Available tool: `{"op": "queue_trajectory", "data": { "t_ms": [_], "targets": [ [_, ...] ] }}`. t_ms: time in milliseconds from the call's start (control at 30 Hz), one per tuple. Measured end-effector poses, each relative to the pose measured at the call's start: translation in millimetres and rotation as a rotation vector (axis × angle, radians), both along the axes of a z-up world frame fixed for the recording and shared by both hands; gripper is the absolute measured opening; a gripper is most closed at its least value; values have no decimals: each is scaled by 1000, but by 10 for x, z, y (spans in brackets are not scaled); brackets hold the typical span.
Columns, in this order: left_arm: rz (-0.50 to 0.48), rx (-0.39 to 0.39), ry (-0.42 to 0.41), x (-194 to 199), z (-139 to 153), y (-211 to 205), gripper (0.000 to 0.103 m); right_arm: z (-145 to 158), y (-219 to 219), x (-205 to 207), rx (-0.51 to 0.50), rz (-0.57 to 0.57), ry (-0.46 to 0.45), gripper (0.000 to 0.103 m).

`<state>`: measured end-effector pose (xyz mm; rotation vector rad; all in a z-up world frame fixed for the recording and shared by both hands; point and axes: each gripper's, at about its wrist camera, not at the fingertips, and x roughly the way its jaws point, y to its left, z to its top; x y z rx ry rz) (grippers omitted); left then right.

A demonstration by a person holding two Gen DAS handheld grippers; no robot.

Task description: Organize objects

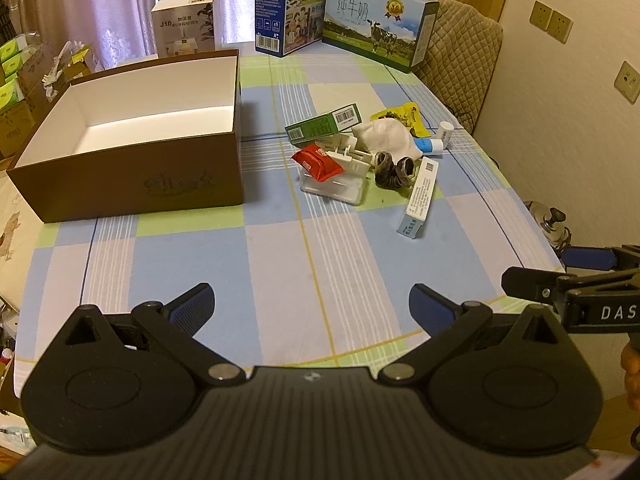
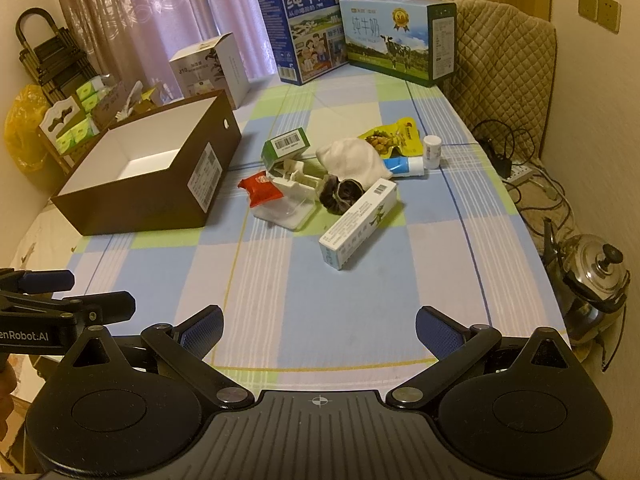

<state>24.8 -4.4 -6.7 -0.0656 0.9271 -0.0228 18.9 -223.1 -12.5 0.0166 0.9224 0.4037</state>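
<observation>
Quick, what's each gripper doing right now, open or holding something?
Left gripper: open, holding nothing.
Right gripper: open, holding nothing.

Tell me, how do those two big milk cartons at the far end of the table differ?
The dark blue milk carton stands tall on its narrow end; the light blue milk carton lies long and low. The dark one shows cartoon people, the light one a cow on grass and a gold medal. Both sit closed at the table's far edge.
</observation>
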Motion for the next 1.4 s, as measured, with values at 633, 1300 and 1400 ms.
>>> {"op": "queue_trajectory", "data": {
  "t_ms": [633,1300,1400],
  "targets": [
    [0,2,9,121,-14,-40,102,-69,-30,284,-2,15,14,100],
    [45,15,57,563,-207,-84,102,-276,-133,781,-1,22,68,100],
    [54,19,66,649,-238,-91,102,-335,-133,891,-6,20,81,100]
  ]
}}
